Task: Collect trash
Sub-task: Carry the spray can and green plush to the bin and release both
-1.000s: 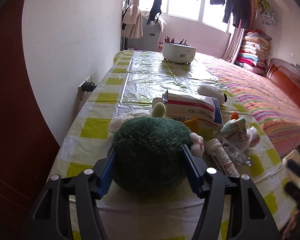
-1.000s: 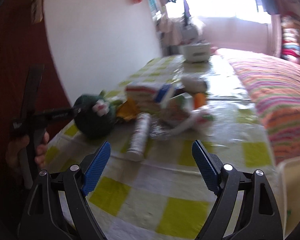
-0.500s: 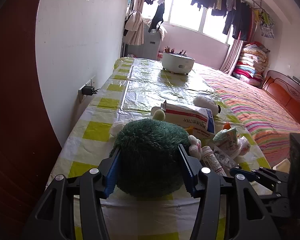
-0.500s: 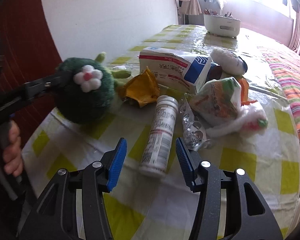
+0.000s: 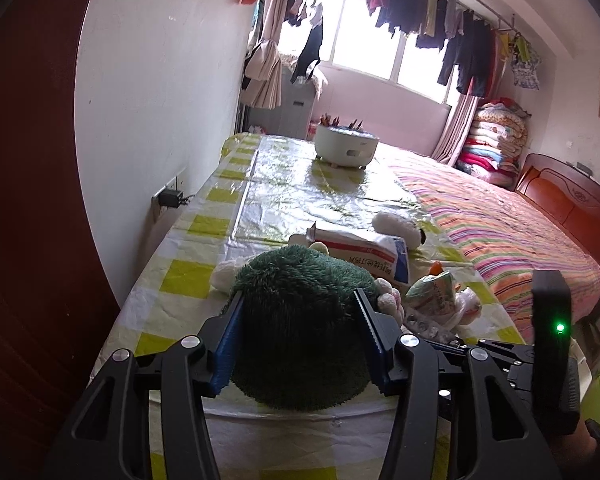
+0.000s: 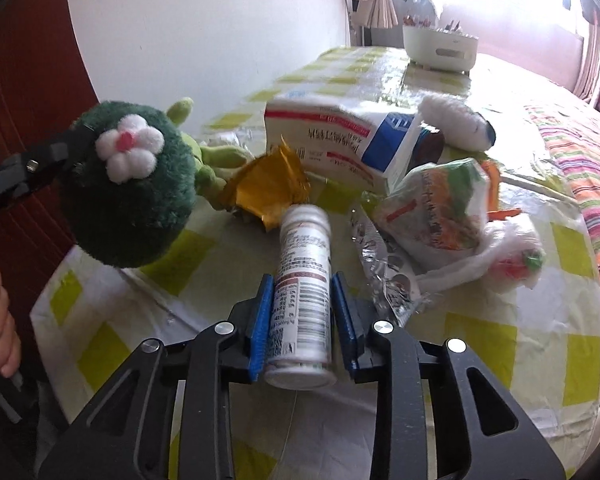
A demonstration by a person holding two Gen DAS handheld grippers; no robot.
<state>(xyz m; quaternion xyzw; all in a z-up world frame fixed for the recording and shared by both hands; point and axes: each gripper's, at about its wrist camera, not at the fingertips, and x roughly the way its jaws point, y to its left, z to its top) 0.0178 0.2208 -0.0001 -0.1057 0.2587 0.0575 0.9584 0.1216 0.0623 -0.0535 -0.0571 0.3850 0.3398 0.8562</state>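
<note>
Since the earlier frame, the right gripper (image 6: pixel 302 316) has closed from wide onto the white pill bottle (image 6: pixel 302 292) at lower centre. The left gripper (image 5: pixel 298 340), jaws closing, squeezes the green plush toy (image 5: pixel 300 320).

Left tool (image 5: pixel 298 344) closing; right tool (image 6: pixel 303 320) clamped.

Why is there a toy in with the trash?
It does look odd: the green plush, a soft toy with a white flower, sits squeezed in the left tongs beside real litter like the gold wrapper and crumpled blister pack.
</note>
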